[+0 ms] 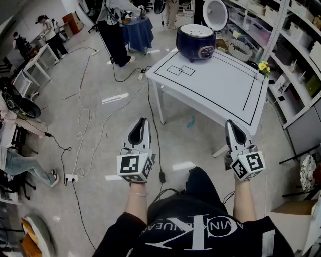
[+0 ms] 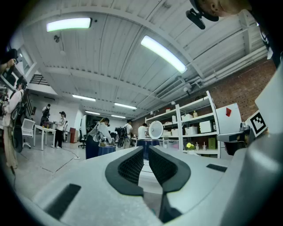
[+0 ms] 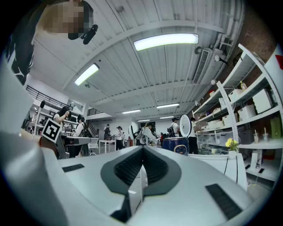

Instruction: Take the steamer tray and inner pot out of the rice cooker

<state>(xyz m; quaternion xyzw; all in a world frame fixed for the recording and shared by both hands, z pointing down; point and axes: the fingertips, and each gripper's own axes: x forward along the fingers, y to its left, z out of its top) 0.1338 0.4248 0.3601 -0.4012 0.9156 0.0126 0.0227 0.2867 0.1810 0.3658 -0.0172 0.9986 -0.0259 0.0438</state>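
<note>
Status: extraction not yet started.

The dark blue round rice cooker (image 1: 195, 41) stands at the far corner of the white rectangular table (image 1: 220, 83) marked with black outlines. Its white hinged lid (image 1: 215, 14) is raised upright. A pale perforated surface shows in the opening, probably the steamer tray (image 1: 195, 30). The inner pot would sit beneath it and is not visible.

Both grippers are held level, well short of the table edge and apart from the cooker.

- The left gripper (image 1: 143, 122) has its pads standing slightly apart, leaving a narrow slit with nothing in it.
- The right gripper (image 1: 230, 123) has its pads pressed together and holds nothing.

Handling notes (judgements only):

1. The steamer tray is likely light and stiff. Pinch its raised rim or a lifting tab and lift it straight up.
2. The inner pot is likely heavier, with a smooth, slippery wall. Grip the top lip, one jaw inside and one outside, preferably at two opposite points so that it does not tilt.
3. Both grippers must open wider before approaching either rim.
</note>
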